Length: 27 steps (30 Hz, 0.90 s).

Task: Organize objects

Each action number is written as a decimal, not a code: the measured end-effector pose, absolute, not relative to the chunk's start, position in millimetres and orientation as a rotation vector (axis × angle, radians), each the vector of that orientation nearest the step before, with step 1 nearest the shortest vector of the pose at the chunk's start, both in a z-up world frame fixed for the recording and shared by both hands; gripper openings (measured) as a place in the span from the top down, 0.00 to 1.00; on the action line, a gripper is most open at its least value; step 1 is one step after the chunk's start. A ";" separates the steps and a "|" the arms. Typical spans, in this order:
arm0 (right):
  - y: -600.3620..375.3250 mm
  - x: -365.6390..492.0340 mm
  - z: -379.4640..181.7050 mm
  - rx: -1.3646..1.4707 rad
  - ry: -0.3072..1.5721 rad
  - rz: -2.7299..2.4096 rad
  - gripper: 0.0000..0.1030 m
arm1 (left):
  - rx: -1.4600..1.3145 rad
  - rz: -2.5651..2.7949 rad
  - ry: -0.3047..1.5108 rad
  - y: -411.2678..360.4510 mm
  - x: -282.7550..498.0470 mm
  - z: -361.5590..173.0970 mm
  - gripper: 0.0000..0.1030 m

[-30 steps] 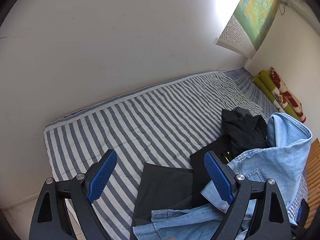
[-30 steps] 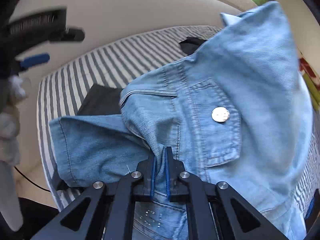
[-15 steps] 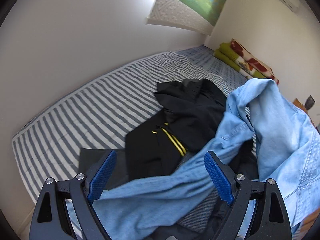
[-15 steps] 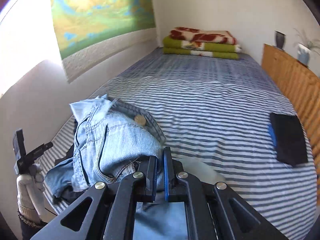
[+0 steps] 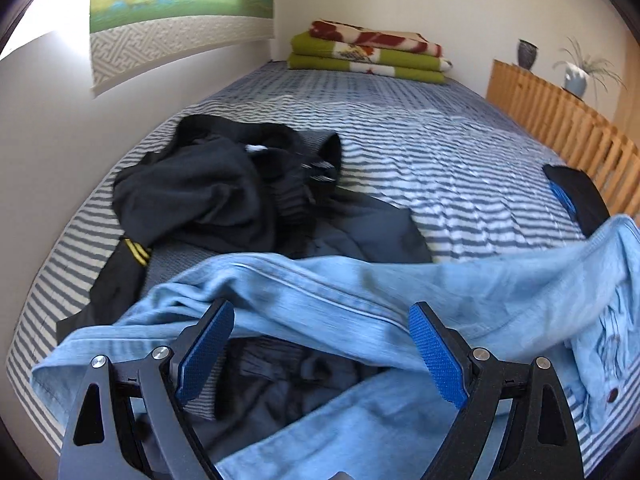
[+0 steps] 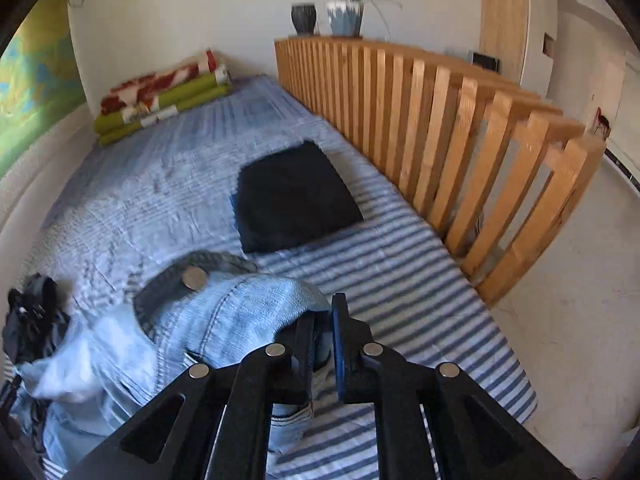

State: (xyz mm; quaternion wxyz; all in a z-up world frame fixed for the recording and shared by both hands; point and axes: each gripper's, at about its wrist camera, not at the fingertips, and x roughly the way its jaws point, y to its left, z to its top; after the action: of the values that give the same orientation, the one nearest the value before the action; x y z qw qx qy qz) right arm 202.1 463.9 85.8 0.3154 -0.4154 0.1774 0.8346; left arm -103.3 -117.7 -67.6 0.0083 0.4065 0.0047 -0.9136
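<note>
The denim jacket (image 5: 360, 292) is blurred and cut off by the bottom edge in the left wrist view, and it hides part of the dark clothes (image 5: 208, 188) under it.

- Left claw (image 5: 320, 350) tilts downward, its blue pads (image 5: 436, 356) spread wide with nothing pinched between them.
- Right claw (image 6: 322, 344) tilts downward, jaws nearly together, clamping denim jacket (image 6: 224, 312) cloth.

Daylit room, fisheye views, motion blur
Sun patch blown out on wall (image 5: 36, 46) upper left; denim jacket (image 5: 360, 292) and bedspread (image 6: 160, 184) stripes smeared; black vignette corners, railing (image 6: 460, 128) bowed
</note>
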 end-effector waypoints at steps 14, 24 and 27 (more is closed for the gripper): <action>423.2 249.6 -18.6 -1.345 0.533 2.327 0.56 | 1.292 -3.018 -0.363 16.2 -99.5 -72.9 0.16; 428.6 202.5 -84.3 -1.371 0.778 2.337 0.52 | 1.366 -3.113 -0.343 -5.8 -119.7 -33.6 0.11; 425.4 195.8 -88.9 -1.362 0.837 2.379 0.52 | 1.523 -3.095 -0.391 5.0 -134.1 -51.9 0.06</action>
State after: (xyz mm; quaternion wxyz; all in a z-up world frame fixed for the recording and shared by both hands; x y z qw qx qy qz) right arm 195.8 425.4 -88.9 0.1372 -0.4708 0.2893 0.8221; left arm -134.1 5.0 -51.9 -0.1642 0.4328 -0.1112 -0.8794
